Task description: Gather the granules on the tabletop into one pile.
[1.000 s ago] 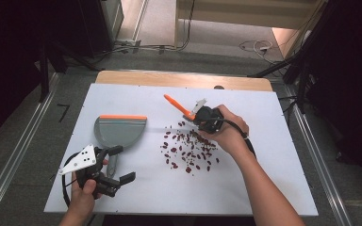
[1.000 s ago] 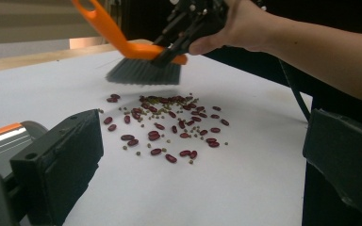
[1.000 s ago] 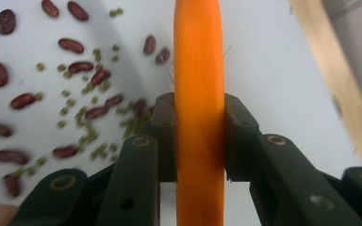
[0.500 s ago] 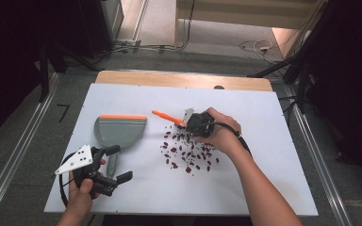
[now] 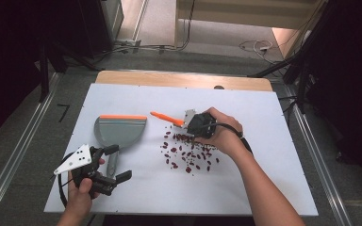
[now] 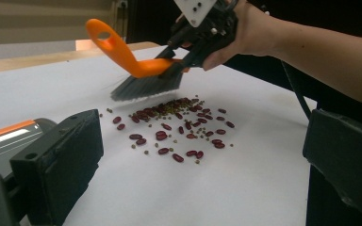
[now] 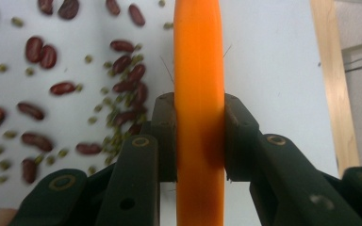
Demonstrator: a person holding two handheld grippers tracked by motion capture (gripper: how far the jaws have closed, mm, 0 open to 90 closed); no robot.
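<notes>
You find no readable text, label, brand, number or sign anywhere in these views. The brush [image 6: 136,61] shows you a plain orange handle, and the dustpan [image 5: 120,131] a plain grey body with an unmarked orange strip along its edge. The grey plate on the left gripper [image 5: 96,169] carries small dark holes, no characters. The white table sheet [image 5: 264,155] bears no printing that you can read. A short dark mark lies on the floor [image 5: 63,113] to the left of the table; it is too small for you to read as a character.
</notes>
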